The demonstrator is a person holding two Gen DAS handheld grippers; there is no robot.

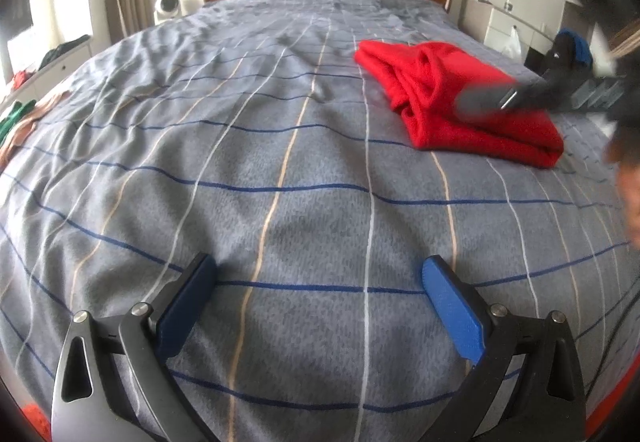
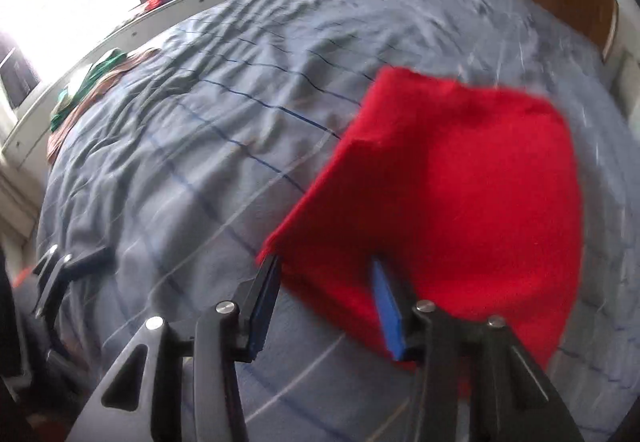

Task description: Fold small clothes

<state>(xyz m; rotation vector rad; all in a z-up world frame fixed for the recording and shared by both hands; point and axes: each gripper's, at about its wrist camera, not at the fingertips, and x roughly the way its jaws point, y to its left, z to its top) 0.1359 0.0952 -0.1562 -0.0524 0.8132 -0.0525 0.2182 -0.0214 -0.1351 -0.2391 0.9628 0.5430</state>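
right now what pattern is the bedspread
Grey bedspread with a grid of dark blue, white and tan lines; clearest in the left wrist view.

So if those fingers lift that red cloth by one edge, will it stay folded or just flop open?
The red cloth looks soft and knitted, with loose creases along its far edge, so it would probably sag and unfold. It seems light for its size, since it barely dents the bedspread. Its fuzzy surface suggests it would not slip easily.
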